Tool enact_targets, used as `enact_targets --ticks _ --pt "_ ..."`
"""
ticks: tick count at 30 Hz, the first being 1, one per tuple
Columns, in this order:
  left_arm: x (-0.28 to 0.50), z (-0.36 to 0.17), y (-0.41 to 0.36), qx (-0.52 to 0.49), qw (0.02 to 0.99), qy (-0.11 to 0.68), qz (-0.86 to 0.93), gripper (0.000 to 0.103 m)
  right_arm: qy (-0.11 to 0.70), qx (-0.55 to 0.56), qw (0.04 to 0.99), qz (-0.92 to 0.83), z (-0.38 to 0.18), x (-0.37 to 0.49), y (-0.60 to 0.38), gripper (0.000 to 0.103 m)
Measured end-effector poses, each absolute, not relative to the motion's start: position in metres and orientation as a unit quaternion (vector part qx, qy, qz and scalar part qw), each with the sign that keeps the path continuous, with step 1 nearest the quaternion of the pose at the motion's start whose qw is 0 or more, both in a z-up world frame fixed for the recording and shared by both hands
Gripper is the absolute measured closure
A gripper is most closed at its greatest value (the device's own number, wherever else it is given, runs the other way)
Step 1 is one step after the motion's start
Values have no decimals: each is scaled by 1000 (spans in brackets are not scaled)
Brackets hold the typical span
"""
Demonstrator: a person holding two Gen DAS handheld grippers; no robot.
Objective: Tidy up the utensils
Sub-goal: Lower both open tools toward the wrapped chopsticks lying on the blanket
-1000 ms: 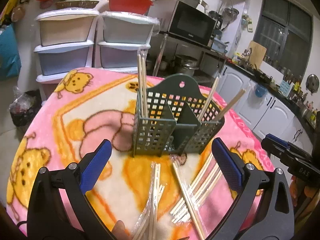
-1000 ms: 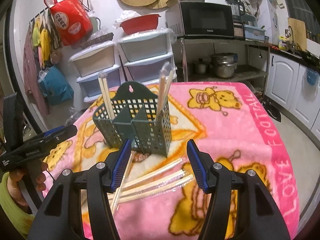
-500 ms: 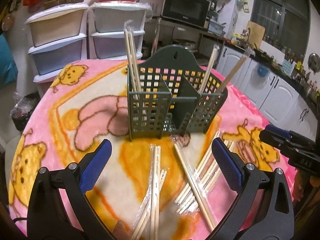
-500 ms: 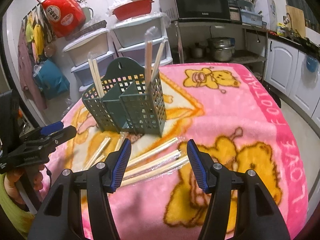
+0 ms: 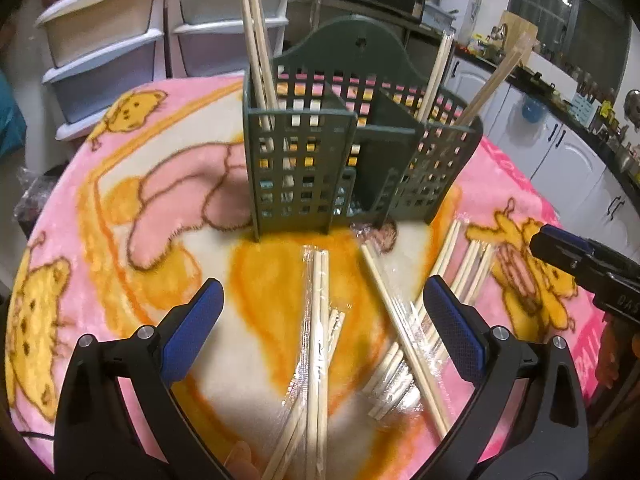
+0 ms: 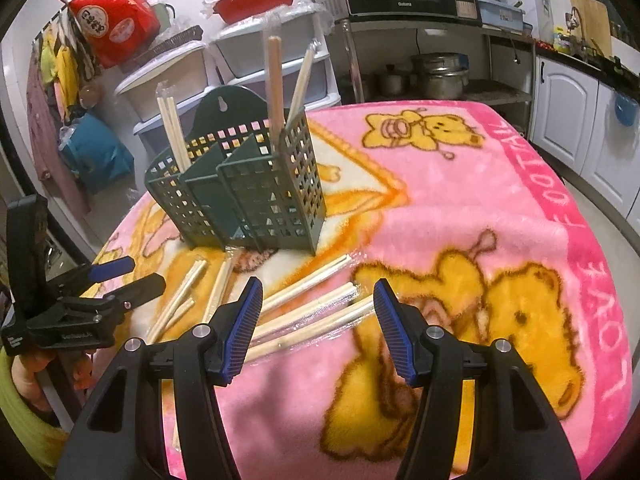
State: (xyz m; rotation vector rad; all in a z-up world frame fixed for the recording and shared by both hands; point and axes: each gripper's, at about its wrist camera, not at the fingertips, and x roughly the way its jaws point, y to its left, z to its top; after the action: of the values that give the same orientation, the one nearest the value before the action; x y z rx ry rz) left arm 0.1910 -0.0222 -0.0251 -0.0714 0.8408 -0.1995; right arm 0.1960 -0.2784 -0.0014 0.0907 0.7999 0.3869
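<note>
While both grippers hung wide and empty, wrapped chopsticks (image 5: 318,344) lay between the left gripper's (image 5: 320,320) fingers, green caddy (image 5: 340,152) just beyond; right gripper (image 6: 316,320).

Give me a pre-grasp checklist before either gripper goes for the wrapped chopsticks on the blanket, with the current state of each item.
1. left gripper open, empty: ok.
2. right gripper open, empty: ok.
3. Wrapped chopstick pair centred between the left fingers: ok.
4. Wrapped chopstick bundle lying across the right gripper's opening: ok.
5. utensil holder upright on the blanket: ok.
6. Loose pairs separated: not ok, one crossing pair overlies others.
</note>
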Motion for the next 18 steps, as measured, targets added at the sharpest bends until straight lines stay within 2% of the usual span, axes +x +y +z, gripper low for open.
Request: enact_targets --ticks 3,10,18 --pt "196 -32 -23 -35 902 418 -103 13 393 42 899 187 -6 201 -278 47" --pt "214 -44 -21 -40 888 446 -103 29 409 36 893 184 -18 216 -277 47" --pt "228 -50 -23 -56 878 462 -109 41 434 47 883 175 -35 240 -275 48"
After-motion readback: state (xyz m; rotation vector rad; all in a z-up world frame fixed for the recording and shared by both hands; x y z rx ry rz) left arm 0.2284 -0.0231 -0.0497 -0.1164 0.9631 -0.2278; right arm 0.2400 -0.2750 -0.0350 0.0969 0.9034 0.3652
